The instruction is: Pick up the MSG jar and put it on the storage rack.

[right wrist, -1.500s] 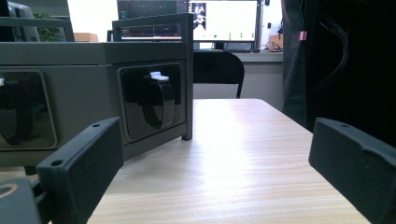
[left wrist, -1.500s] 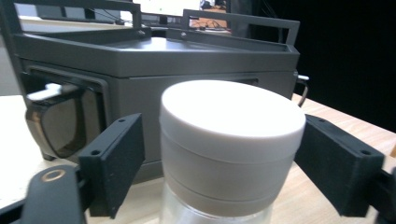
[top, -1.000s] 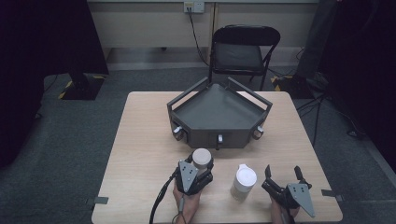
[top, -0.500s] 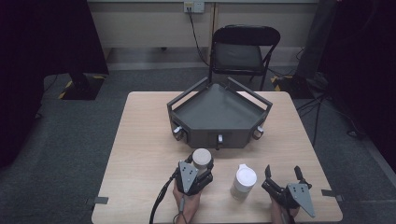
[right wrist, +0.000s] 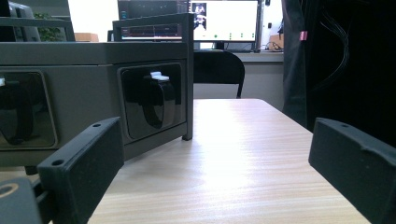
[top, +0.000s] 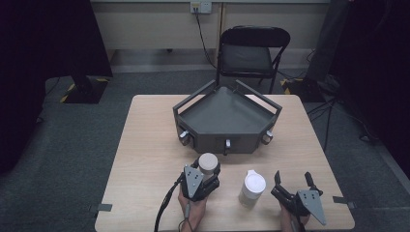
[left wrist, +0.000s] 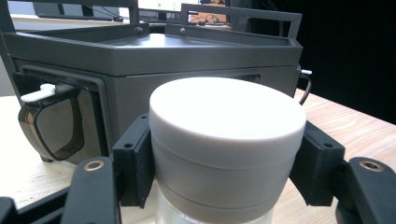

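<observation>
Jar [top: 208, 163] w/ a flat off-white lid sits at the near-centre of the bench [top: 145, 145], just in front of the dark tray unit. Left gripper [top: 207, 169] has it: fingers [left wrist: 135, 163] clamped on both sides of the lid, pads pressing just under the lid's top edge. In the left gripper view the jar's body below the lid looks clear/translucent, and the lid reaches across nearly the whole gap between the pads. Cannot tell whether the jar's base touches the bench or is lifted. Person's left hand [top: 191, 210] grips the tool from the near edge, cable trailing off to the left.

Just right of the jar, apart from it, stands a white bottle [top: 252, 188] w/ a small cap on top, upright on the bench. It sits between the two grippers, touched by neither.

Right gripper [top: 292, 181] is near the bench's near right corner, fingers [right wrist: 84, 172] spread wide w/ nothing between them, only bare wood. It points toward the tray unit, grey three-cornered plate on top.

Tray unit [top: 227, 140]: dark grey, angular, raised rails along its rim, standing mid-bench beyond the jar. Its front faces carry recessed dark windows w/ small white tabs, seen close in both gripper views. Inside of the tray looks bare from the high view.

Behind the bench: black folding chair [top: 254, 55], grey carpet, wall w/ a socket & cable. Lit monitors [right wrist: 224, 21] in the bkgd of the right gripper view.
</observation>
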The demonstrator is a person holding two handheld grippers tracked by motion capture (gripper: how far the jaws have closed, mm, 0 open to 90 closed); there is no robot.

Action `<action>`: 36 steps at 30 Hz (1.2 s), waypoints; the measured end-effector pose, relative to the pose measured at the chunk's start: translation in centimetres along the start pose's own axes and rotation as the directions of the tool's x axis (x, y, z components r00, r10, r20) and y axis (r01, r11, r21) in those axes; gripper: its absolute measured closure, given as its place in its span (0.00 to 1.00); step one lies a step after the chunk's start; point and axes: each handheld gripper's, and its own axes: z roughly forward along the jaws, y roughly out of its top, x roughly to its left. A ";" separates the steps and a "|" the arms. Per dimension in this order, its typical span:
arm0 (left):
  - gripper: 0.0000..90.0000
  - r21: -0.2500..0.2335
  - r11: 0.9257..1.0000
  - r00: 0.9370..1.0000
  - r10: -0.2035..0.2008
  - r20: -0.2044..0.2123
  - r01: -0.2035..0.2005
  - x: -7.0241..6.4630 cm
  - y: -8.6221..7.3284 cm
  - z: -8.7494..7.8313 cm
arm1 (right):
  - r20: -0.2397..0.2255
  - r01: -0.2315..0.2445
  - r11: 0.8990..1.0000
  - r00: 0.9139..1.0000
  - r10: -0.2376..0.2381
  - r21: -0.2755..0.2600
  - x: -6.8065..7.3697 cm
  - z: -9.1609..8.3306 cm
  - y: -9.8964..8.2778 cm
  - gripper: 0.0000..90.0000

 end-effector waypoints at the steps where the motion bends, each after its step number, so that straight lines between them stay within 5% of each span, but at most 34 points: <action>1: 0.38 0.000 1.000 1.000 0.001 0.001 -0.002 0.0 0.0 0.0 | 0.000 0.000 1.000 1.000 0.000 0.000 0.0 0.0 0.0 0.02; 24: 0.38 -0.024 0.999 0.993 0.028 0.116 -0.025 2.1 1.4 -0.6 | 0.002 0.000 1.000 1.000 0.000 0.000 0.0 0.0 0.0 0.02; 36: 0.38 -0.029 0.998 0.988 0.054 0.145 -0.050 3.8 4.1 -0.2 | 0.002 0.000 1.000 1.000 0.000 0.000 0.0 0.0 0.0 0.02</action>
